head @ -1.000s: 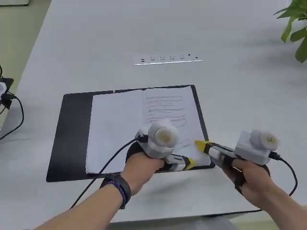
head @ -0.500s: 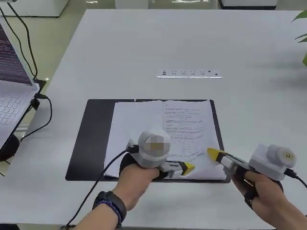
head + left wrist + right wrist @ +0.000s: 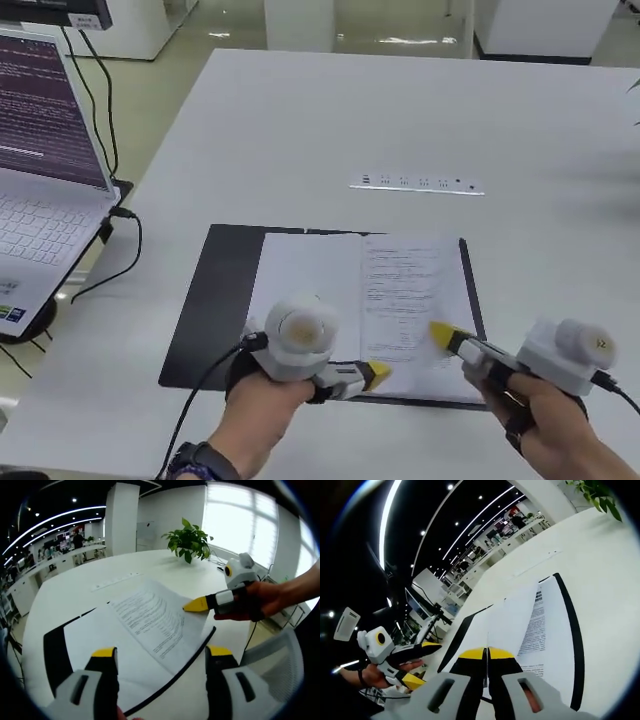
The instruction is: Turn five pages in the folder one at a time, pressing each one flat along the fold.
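Your hand and the left hand-held gripper (image 3: 378,375) cover part of the near edge of the black open folder (image 3: 213,300) in the head view. The print on its right-hand page (image 3: 408,290) is too small to read. You cannot tell whether the right hand-held gripper (image 3: 486,653) touches that page or hangs just above it. The silver laptop (image 3: 40,190) is cut off at the left edge of the head view, and the green potted plant (image 3: 189,539) is cut off at the top of the right gripper view.

There are two hand-held grippers, one folder with two white pages facing up, one laptop, one plant and one white power strip (image 3: 415,184).

Your left one has its jaws spread wide and grips nothing; the folder's near edge lies below them. Your right one has its jaws pressed together with nothing between them, its yellow tips over the lower part of the printed page.

The folder lies flat on the white tabletop (image 3: 330,120), close to you. The power strip is beyond it and the laptop is off to the left. Around you is an open office with white columns, ceiling light strips and large windows.
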Action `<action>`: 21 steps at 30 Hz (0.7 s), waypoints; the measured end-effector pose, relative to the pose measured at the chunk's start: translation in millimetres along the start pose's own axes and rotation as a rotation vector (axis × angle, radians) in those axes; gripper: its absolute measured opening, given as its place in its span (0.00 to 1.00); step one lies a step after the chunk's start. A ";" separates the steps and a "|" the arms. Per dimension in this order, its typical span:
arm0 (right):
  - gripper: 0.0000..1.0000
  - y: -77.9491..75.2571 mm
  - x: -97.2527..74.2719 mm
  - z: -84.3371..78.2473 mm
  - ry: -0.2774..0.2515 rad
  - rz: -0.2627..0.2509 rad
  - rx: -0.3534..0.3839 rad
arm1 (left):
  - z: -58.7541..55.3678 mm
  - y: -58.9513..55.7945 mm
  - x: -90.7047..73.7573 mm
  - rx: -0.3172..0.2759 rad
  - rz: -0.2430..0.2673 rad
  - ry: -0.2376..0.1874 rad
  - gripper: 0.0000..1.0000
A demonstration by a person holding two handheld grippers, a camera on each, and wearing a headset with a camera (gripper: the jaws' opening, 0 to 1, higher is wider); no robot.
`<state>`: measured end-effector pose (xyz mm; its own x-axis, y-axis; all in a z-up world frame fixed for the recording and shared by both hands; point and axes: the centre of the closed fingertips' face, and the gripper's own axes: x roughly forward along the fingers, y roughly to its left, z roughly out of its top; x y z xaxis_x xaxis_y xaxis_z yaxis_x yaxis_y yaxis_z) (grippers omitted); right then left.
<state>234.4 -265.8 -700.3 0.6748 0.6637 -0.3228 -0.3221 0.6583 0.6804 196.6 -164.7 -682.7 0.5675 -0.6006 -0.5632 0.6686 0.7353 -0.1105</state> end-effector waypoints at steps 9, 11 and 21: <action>0.00 17.4 9.8 -1.8 -0.006 0.022 0.004 | 1.2 10.2 -20.0 -0.026 0.038 -0.031 0.70; 0.00 19.5 11.8 -3.3 -0.003 0.027 0.004 | -1.1 11.6 -23.5 -0.024 0.044 -0.031 0.70; 0.00 32.3 22.0 -9.0 0.014 0.040 0.008 | -10.2 25.8 -46.4 -0.048 0.086 -0.042 0.70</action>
<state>232.8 -226.7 -691.4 0.6516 0.6947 -0.3045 -0.3437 0.6283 0.6980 182.6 -114.6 -667.7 0.6421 -0.5464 -0.5376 0.5935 0.7983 -0.1026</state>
